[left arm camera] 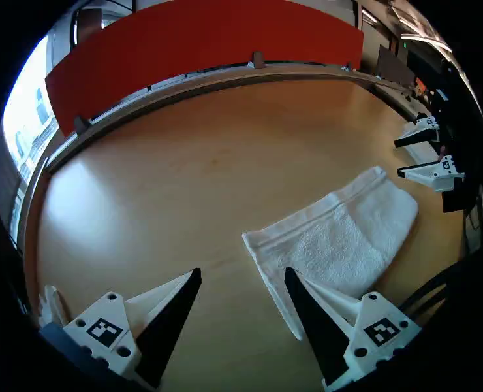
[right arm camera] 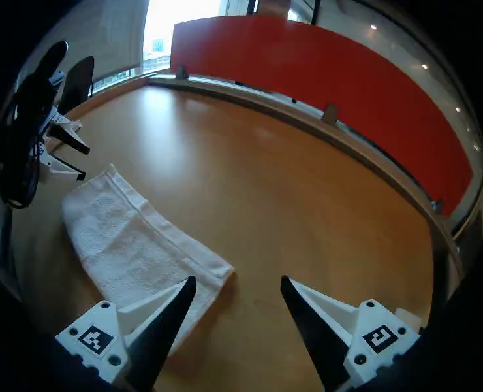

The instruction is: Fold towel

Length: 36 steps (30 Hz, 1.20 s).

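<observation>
A white towel [left arm camera: 341, 238] lies folded into a long strip on the wooden table [left arm camera: 196, 176]. My left gripper [left arm camera: 243, 287] hovers open above the towel's near end, its right finger over the cloth. In the right gripper view the same towel [right arm camera: 132, 243] runs from the far left toward the near centre. My right gripper [right arm camera: 237, 294] is open beside the towel's near corner, with its left finger over the cloth. Each view shows the other gripper far off at the towel's opposite end: right gripper [left arm camera: 419, 155], left gripper [right arm camera: 72, 159], both open.
A red partition panel [left arm camera: 202, 46] stands along the table's far edge, also seen in the right gripper view [right arm camera: 333, 85]. Bright windows lie behind it. Bare wood stretches between the towel and the panel. Dark chairs [right arm camera: 65, 78] stand at the far left.
</observation>
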Each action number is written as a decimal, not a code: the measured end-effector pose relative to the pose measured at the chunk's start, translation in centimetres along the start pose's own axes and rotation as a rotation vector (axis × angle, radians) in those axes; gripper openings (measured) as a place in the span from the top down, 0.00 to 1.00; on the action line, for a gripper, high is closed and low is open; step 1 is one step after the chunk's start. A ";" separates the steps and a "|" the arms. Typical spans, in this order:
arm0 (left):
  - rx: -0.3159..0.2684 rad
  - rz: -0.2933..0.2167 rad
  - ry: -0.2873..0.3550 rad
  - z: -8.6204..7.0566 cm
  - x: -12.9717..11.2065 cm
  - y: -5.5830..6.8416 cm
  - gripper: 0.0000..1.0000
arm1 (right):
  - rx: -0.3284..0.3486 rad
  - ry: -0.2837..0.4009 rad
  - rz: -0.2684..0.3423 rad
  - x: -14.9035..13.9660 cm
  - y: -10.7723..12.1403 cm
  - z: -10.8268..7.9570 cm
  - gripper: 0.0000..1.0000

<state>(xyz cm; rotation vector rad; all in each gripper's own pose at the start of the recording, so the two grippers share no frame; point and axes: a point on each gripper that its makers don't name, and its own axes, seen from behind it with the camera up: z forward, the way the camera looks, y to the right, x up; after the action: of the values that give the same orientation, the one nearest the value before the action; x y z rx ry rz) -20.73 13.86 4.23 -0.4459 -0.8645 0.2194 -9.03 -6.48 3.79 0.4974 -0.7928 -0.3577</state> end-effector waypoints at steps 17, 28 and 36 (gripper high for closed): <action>0.012 -0.048 0.001 -2.5 -2.8 0.2 0.05 | 0.015 0.017 0.027 -1.6 -1.9 -2.8 0.00; 0.027 -0.103 0.003 -4.4 -5.3 0.6 0.05 | 0.007 0.019 0.059 -3.2 -2.9 -4.8 0.00; 0.031 -0.133 -0.002 -5.3 -6.8 0.8 0.05 | 0.001 0.015 0.068 -4.4 -3.2 -6.0 0.00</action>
<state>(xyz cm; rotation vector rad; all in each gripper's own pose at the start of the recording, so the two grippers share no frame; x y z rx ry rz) -20.97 10.60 -3.82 -0.3582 -0.8881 0.1104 -7.75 -5.24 -4.10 0.4723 -0.7931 -0.2907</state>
